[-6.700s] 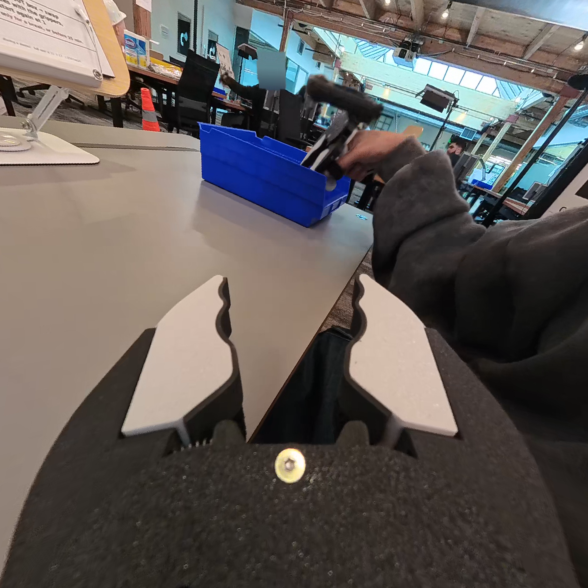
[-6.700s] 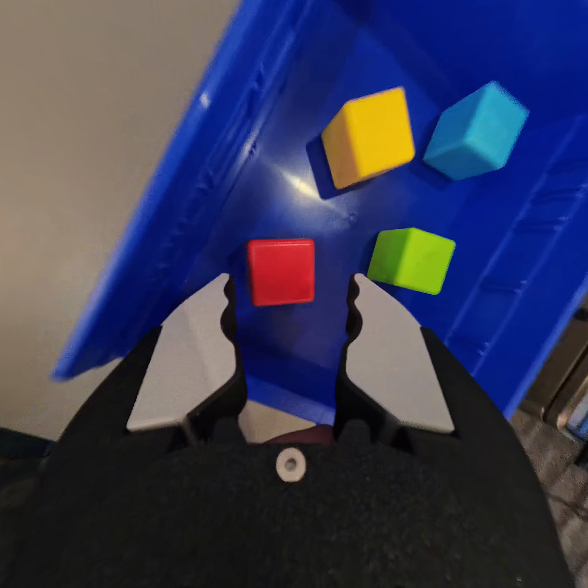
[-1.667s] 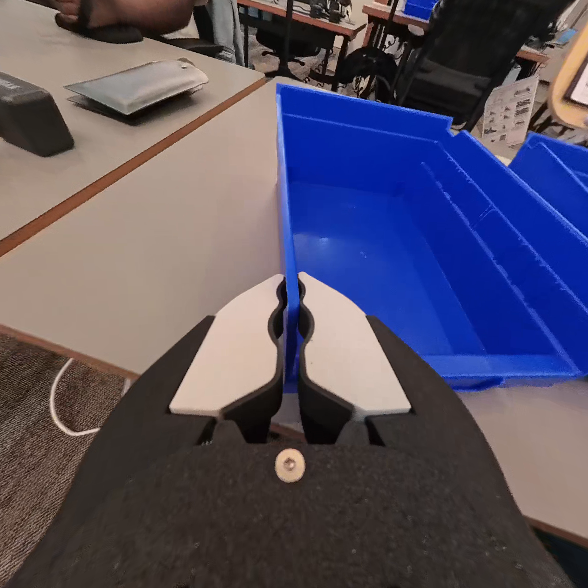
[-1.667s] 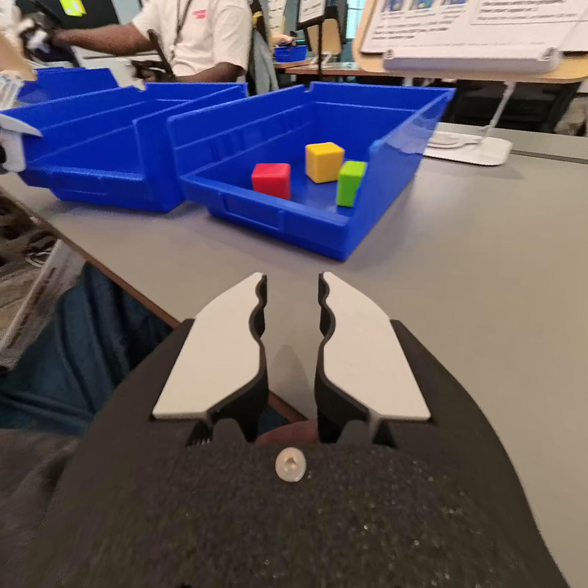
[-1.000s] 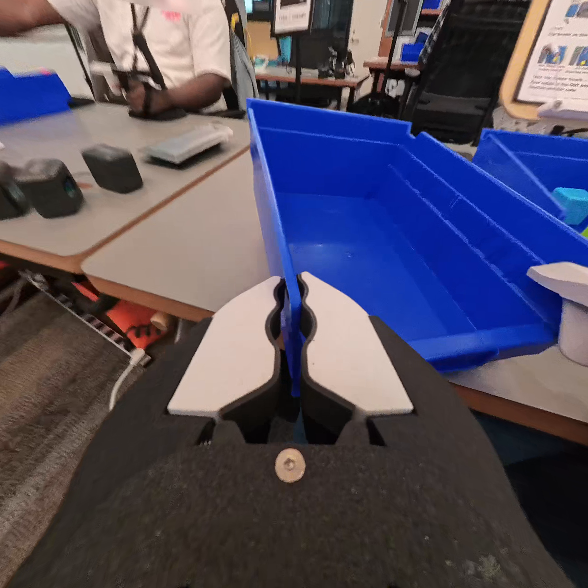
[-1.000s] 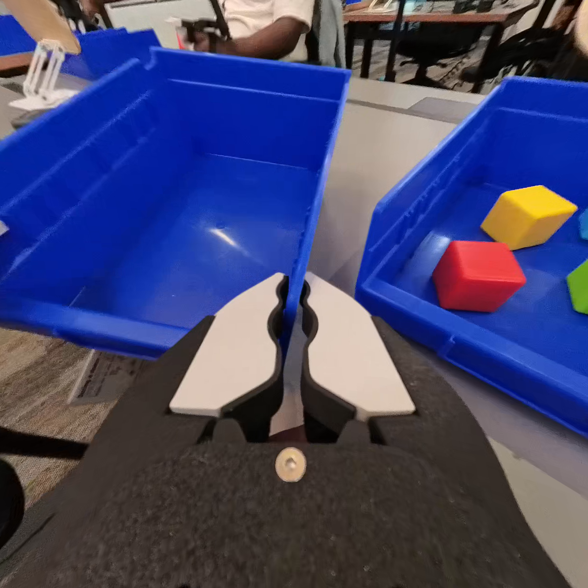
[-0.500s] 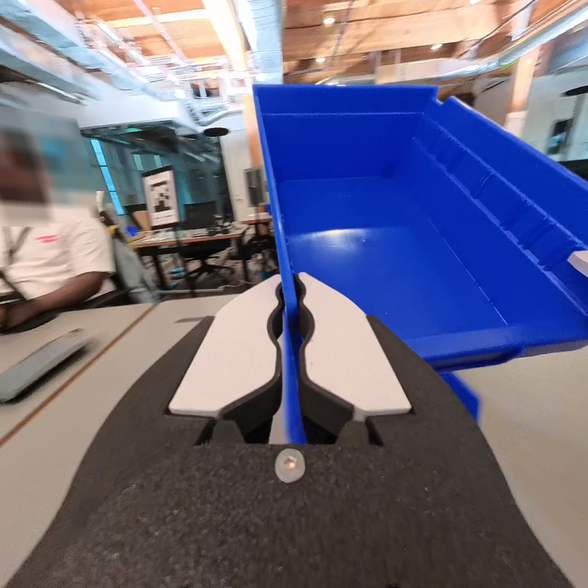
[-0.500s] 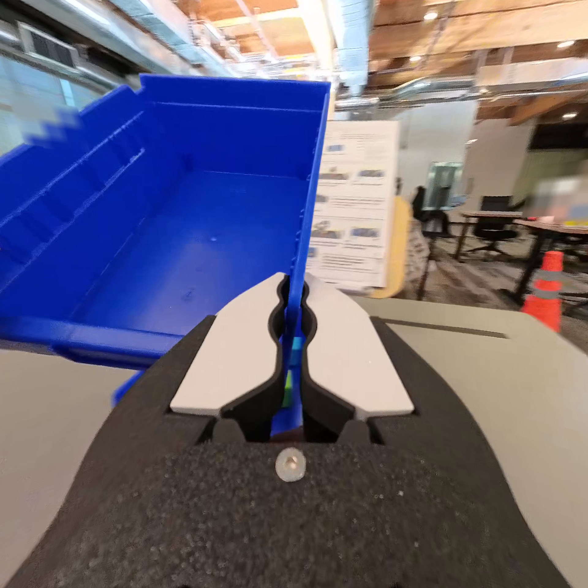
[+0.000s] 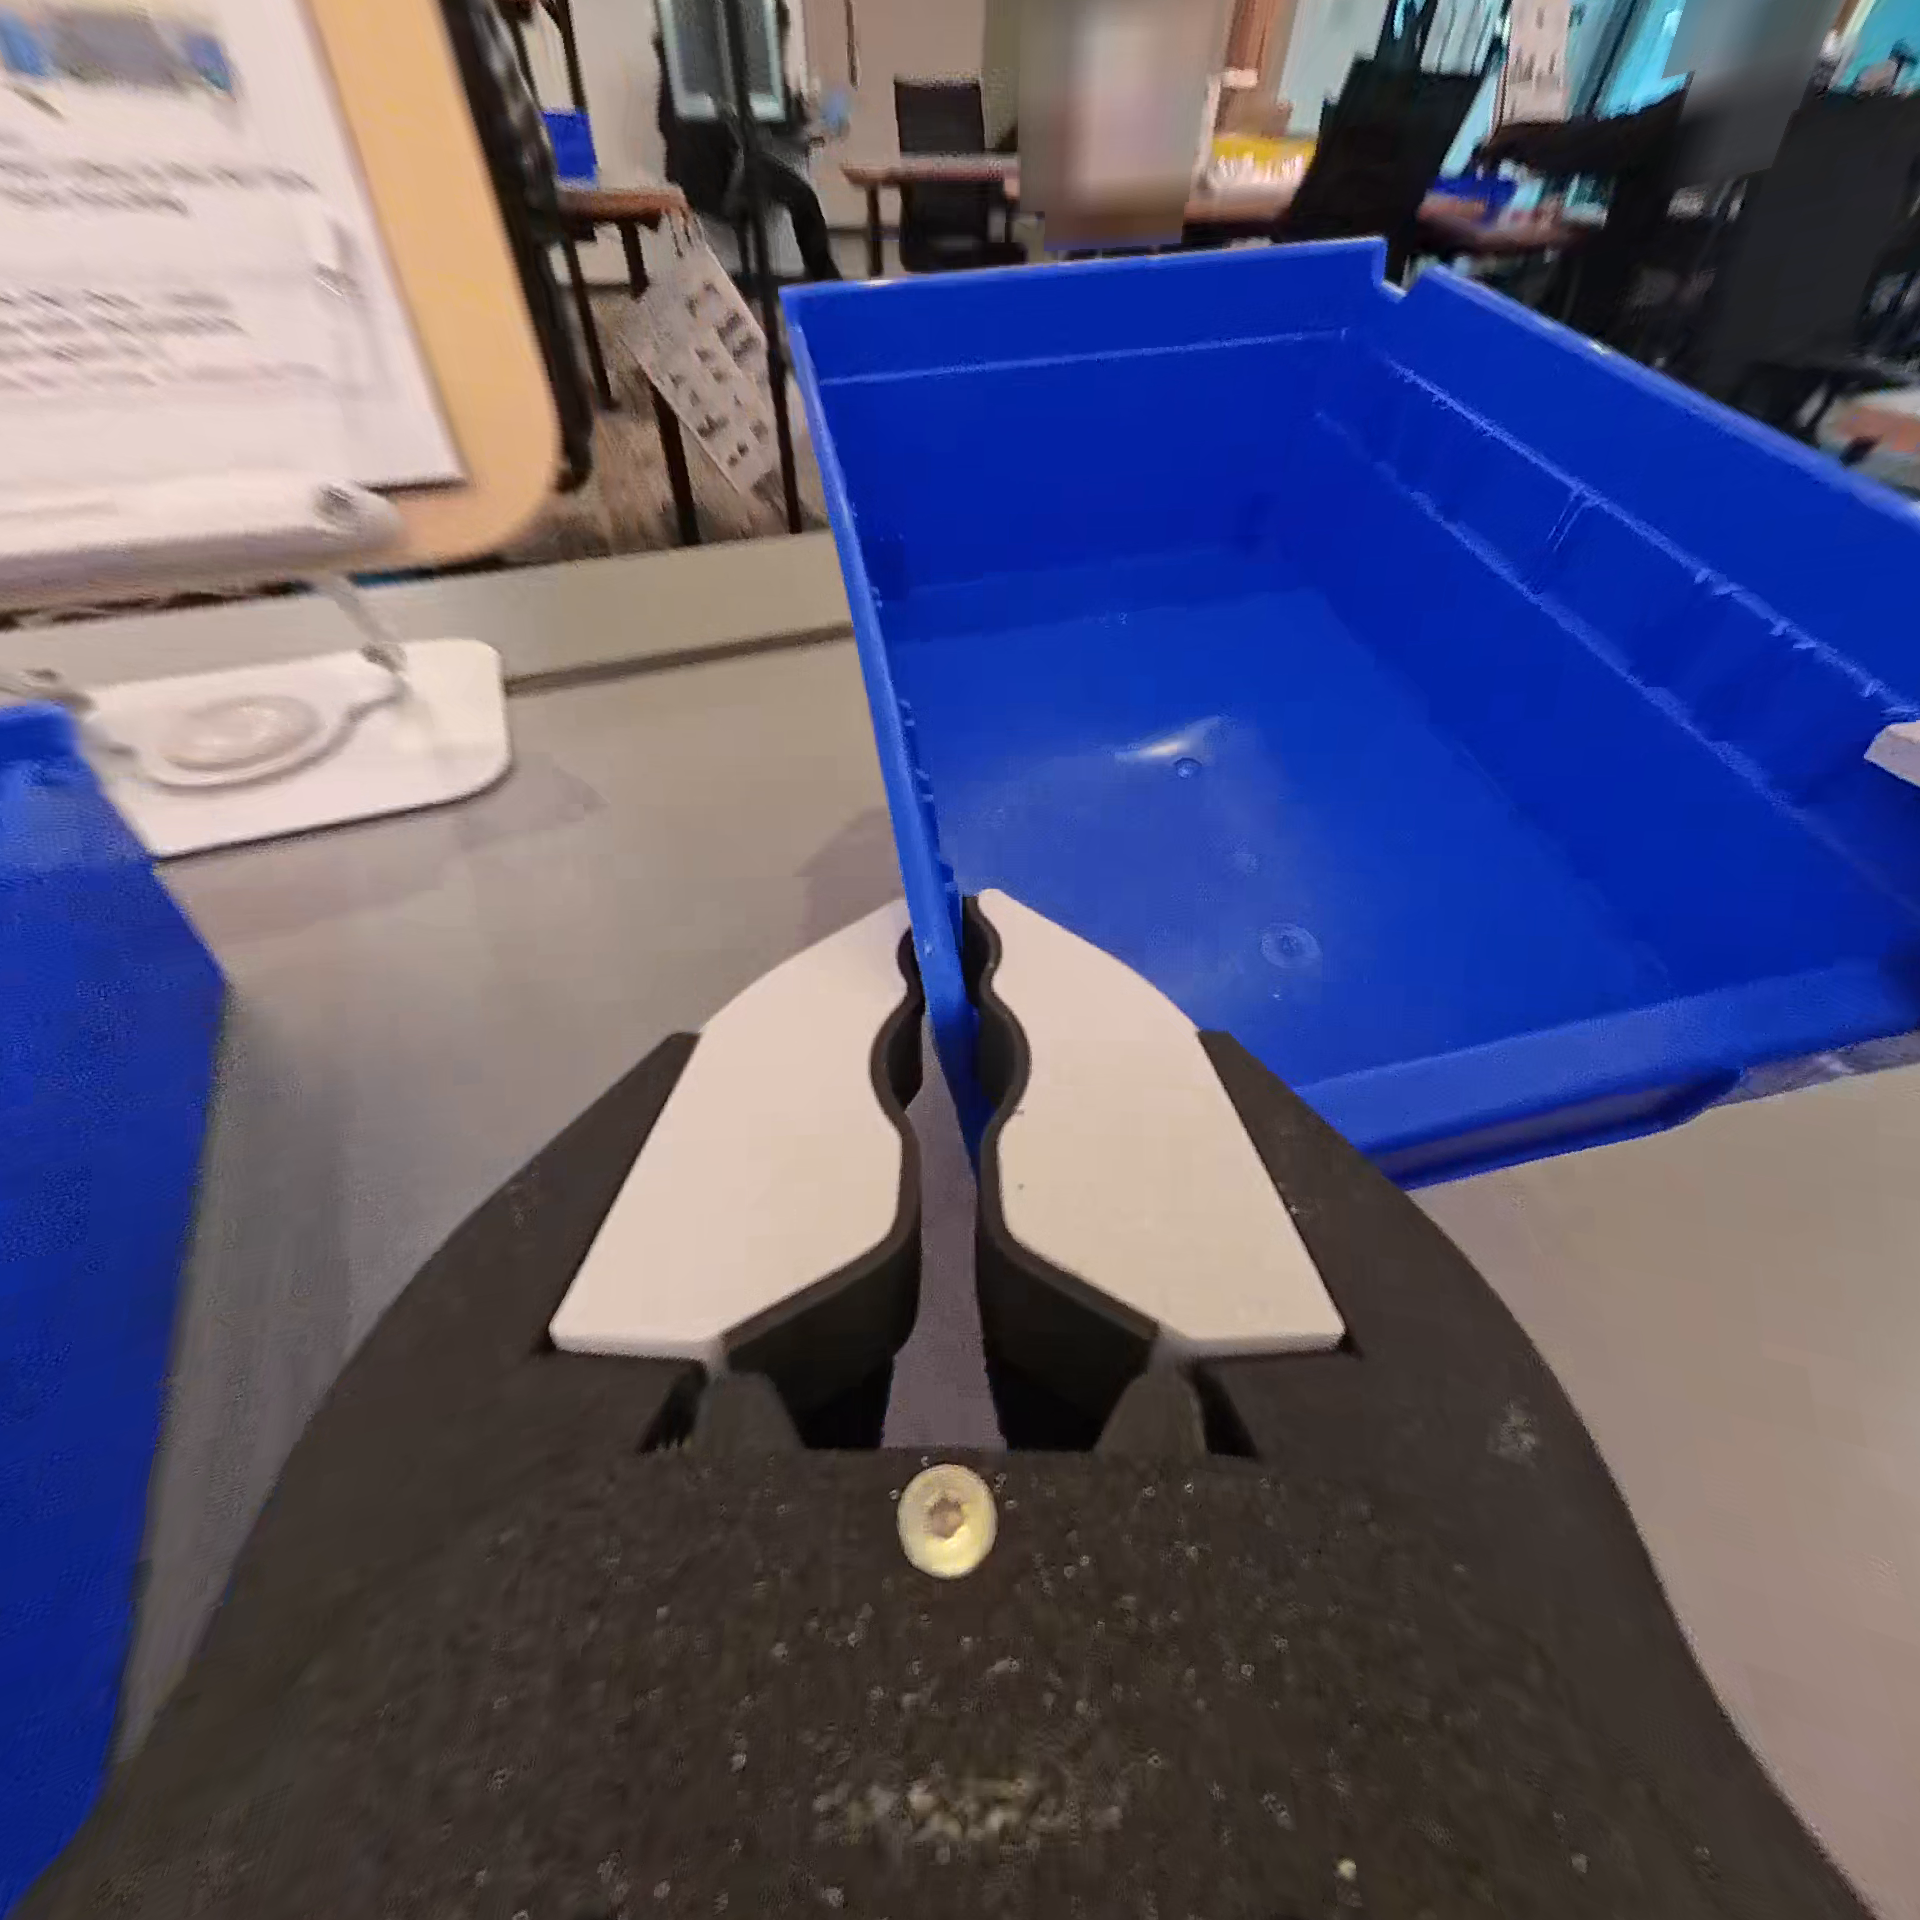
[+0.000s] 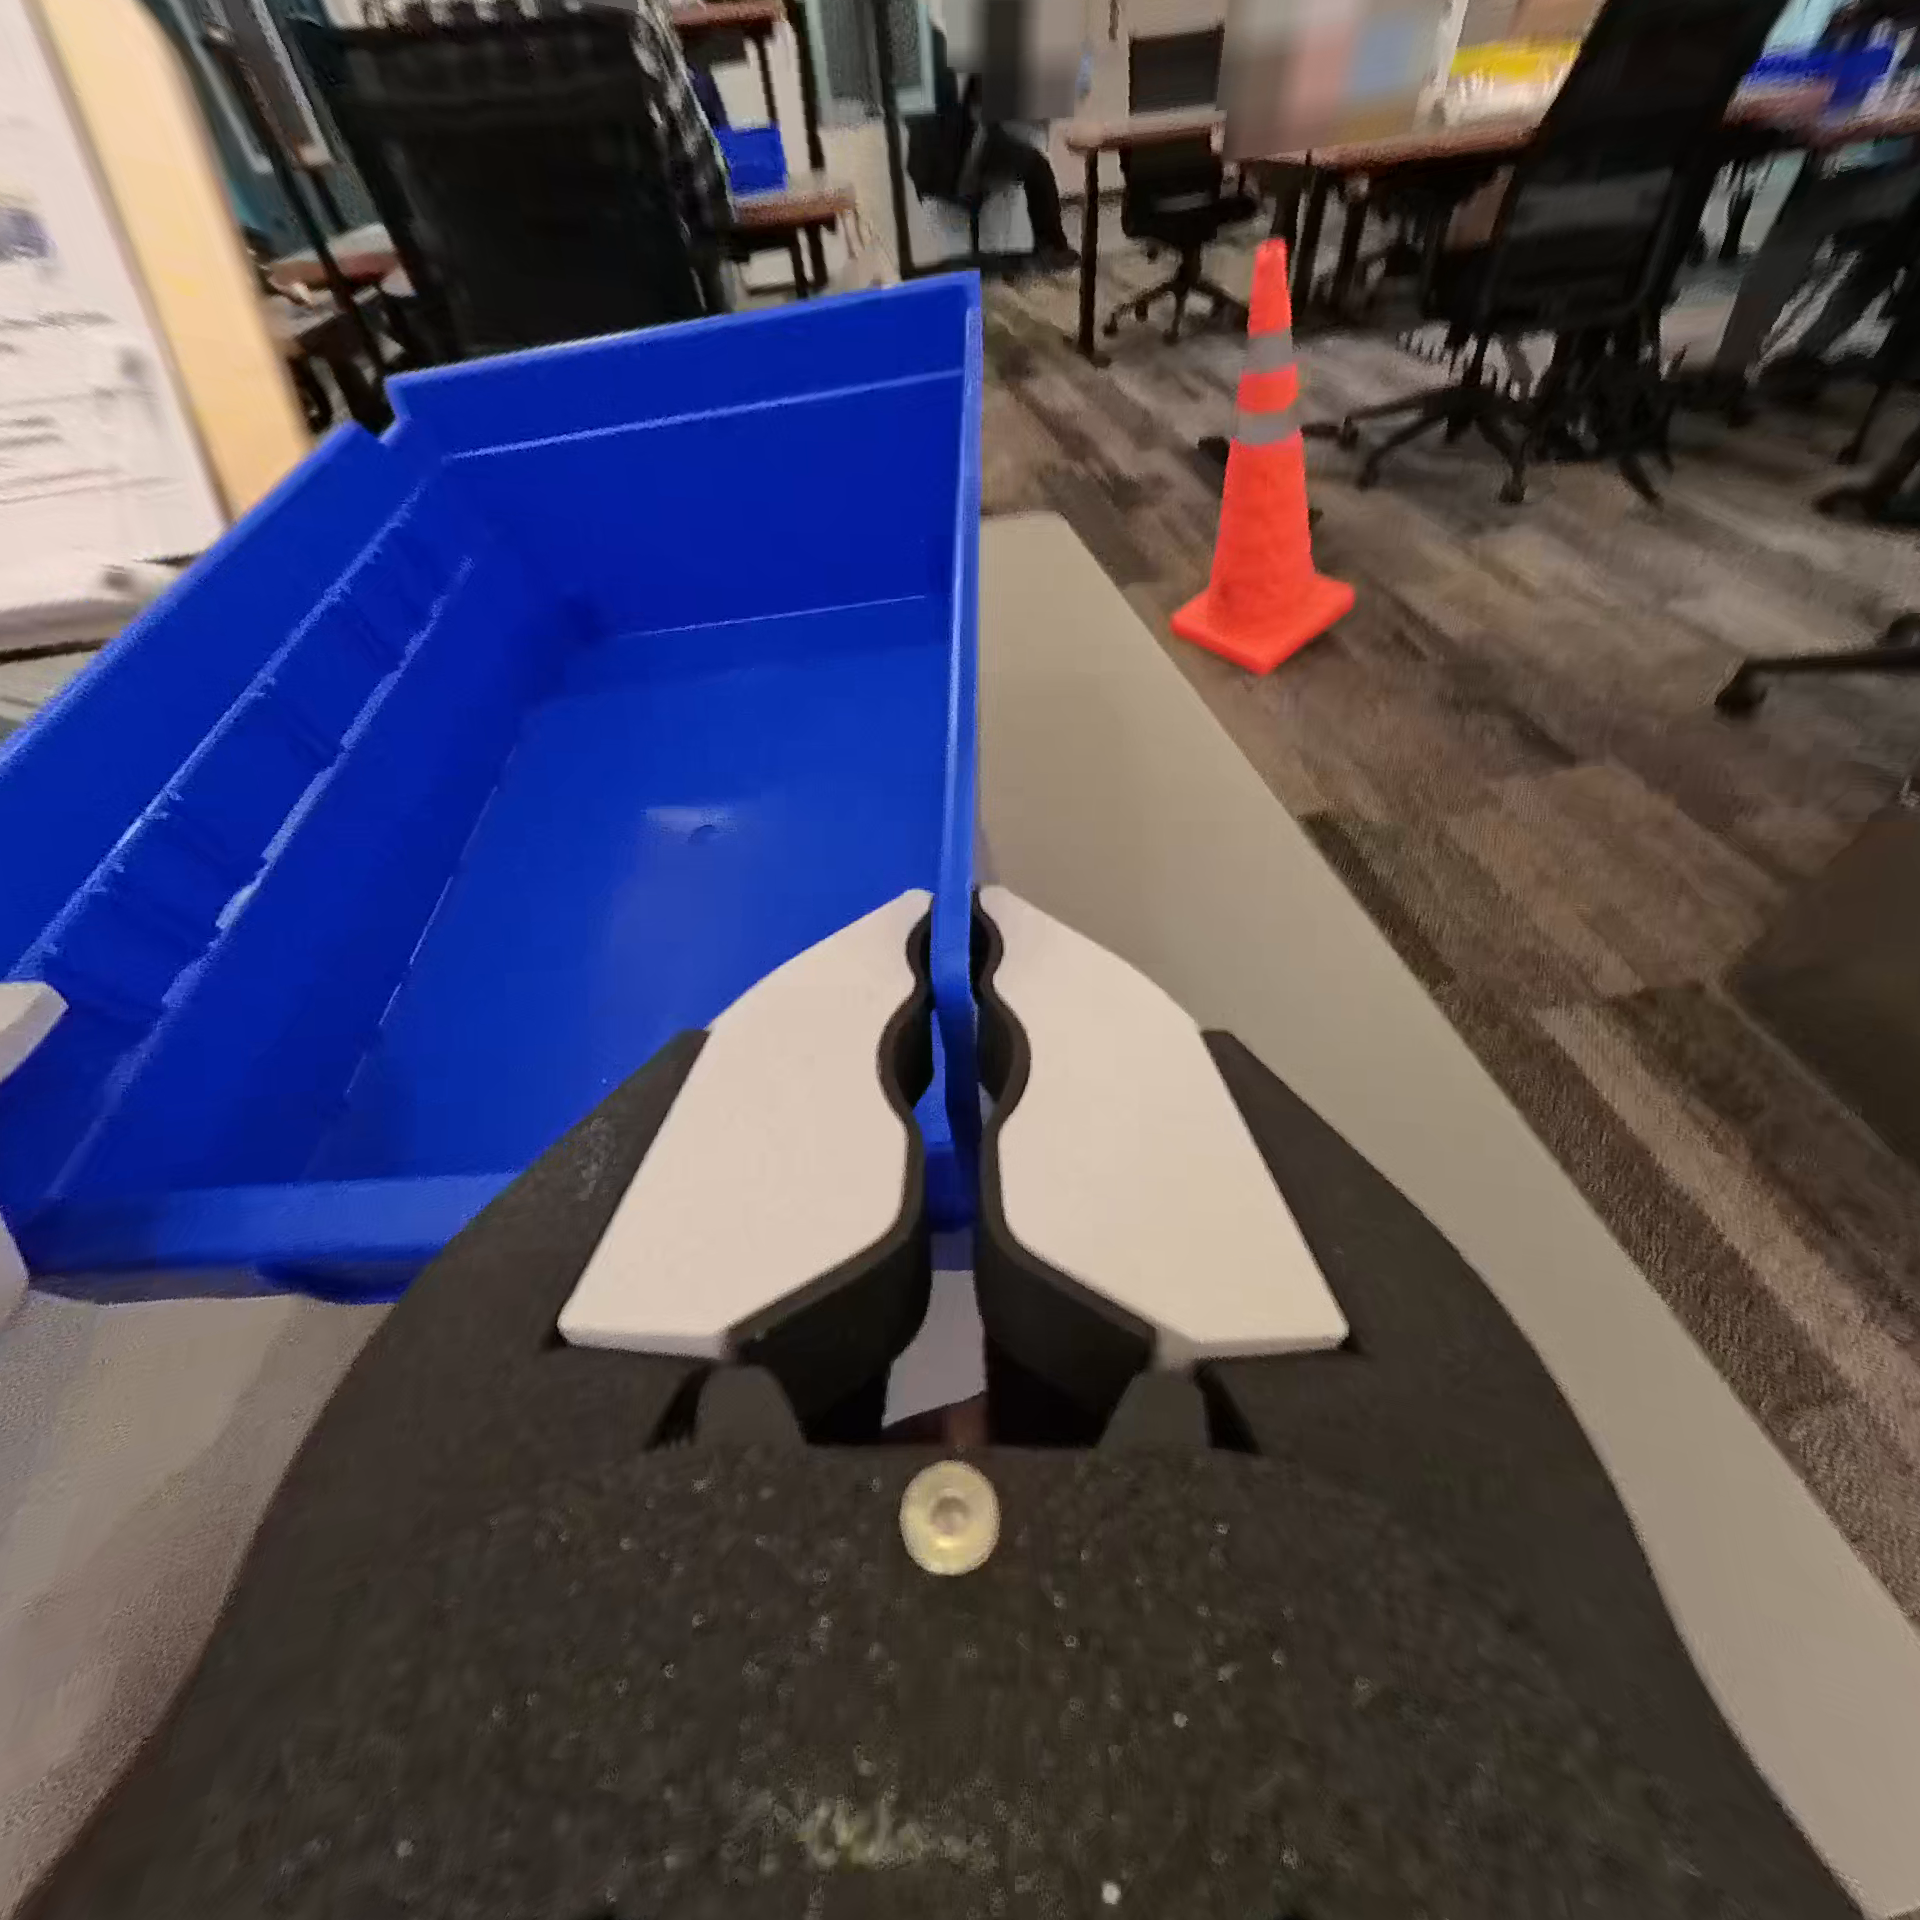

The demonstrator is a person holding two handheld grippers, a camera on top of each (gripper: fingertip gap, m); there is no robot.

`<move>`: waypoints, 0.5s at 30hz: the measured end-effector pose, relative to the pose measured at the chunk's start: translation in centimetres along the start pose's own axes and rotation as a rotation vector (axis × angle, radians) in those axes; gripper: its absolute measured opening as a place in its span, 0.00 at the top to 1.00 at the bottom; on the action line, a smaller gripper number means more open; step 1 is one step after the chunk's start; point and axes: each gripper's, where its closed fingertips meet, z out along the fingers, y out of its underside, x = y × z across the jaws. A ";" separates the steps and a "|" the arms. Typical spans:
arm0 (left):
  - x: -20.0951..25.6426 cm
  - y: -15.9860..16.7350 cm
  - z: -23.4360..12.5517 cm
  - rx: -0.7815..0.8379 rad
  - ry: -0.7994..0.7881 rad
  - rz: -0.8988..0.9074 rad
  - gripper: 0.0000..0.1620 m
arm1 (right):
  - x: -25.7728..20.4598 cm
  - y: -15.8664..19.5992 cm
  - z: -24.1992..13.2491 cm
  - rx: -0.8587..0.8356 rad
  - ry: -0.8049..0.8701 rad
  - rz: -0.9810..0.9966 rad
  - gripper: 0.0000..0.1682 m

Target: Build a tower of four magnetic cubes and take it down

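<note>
An empty blue bin is held between both grippers over the grey table. My left gripper is shut on the bin's left wall. My right gripper is shut on the bin's right wall. Each view shows a grey tip of the other gripper at the bin's far wall, at the right edge of the left wrist view and the left edge of the right wrist view. No magnetic cubes show in either view.
A second blue bin stands at the left in the left wrist view. A white stand holds a wood-backed board of printed sheets at the back left. An orange cone stands on the floor beyond the table's right edge.
The bin, tilted high against the ceiling half a second ago, has come down level over the table. Both grippers stay shut on its walls.
</note>
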 end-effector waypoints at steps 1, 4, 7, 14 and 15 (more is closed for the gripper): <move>1.0 0.8 0.7 -0.025 0.005 0.009 0.98 | 1.2 1.0 0.5 -0.021 0.001 0.031 0.98; 2.9 2.6 1.8 -0.063 0.018 0.037 0.97 | 3.3 3.3 1.6 -0.060 -0.020 0.084 0.98; 3.8 4.4 2.1 -0.095 0.039 0.047 0.95 | 4.1 4.4 2.1 -0.086 -0.044 0.076 0.98; 5.1 6.2 1.2 -0.118 0.130 0.151 0.90 | 4.9 6.4 3.7 -0.135 -0.133 0.085 0.98; 5.2 6.3 0.5 -0.123 0.167 0.146 0.90 | 4.8 6.3 3.9 -0.119 -0.163 0.089 0.98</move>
